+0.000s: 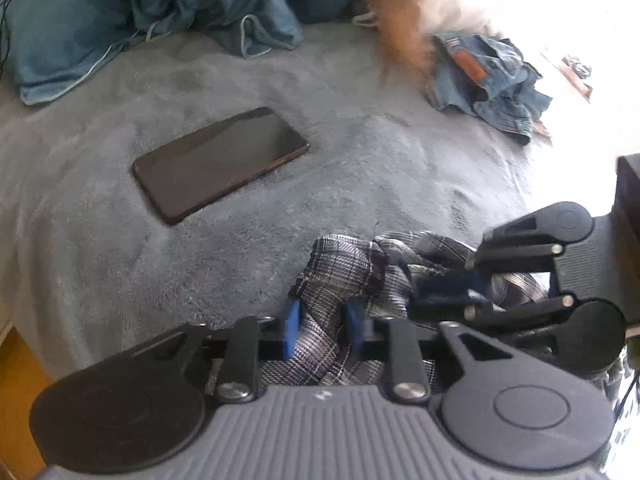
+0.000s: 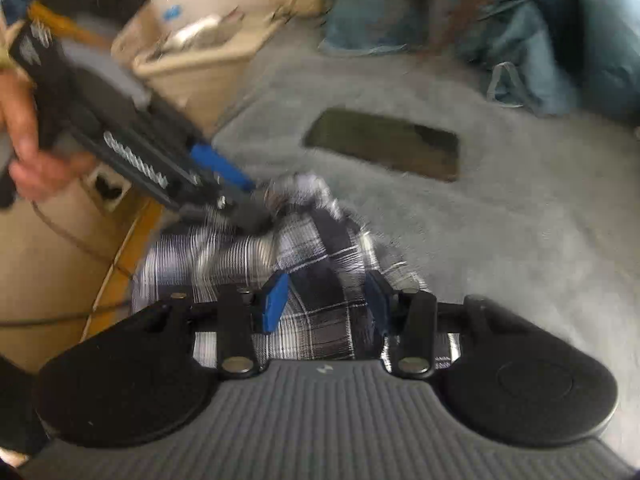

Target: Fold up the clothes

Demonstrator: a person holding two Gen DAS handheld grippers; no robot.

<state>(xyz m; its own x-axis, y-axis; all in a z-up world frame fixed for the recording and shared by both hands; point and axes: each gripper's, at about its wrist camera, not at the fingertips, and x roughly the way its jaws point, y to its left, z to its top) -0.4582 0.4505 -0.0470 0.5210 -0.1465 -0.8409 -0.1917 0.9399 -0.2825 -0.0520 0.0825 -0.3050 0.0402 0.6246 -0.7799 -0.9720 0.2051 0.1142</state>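
Underneath everything spreads a fuzzy grey blanket (image 1: 360,152), covering the bed from edge to edge. At its far side sit rumpled blue pillows (image 1: 72,36) and bunched blue bedding. Off to the far right in the left wrist view lies a crumpled pair of jeans (image 1: 492,80), just beside a blurred patch of reddish fur (image 1: 400,16). A beige cabinet (image 2: 200,68) stands beside the bed in the right wrist view, with cables trailing over the floor below it.

Nearest the cameras, at the blanket's near edge, is the plaid shirt (image 1: 344,268), black, white and grey, bunched into a heap. The left gripper (image 1: 322,328) has its blue pads set close together with a fold of the shirt clamped between them. The right gripper (image 2: 324,300) stands over the same shirt with cloth lying between its blue pads; its jaws are partly apart, and I cannot tell through the blur whether they press the fabric. A hand (image 2: 28,140) holds the left gripper's handle in the right wrist view.

A dark phone (image 1: 220,164) rests flat on the blanket, screen up, well apart from the shirt.
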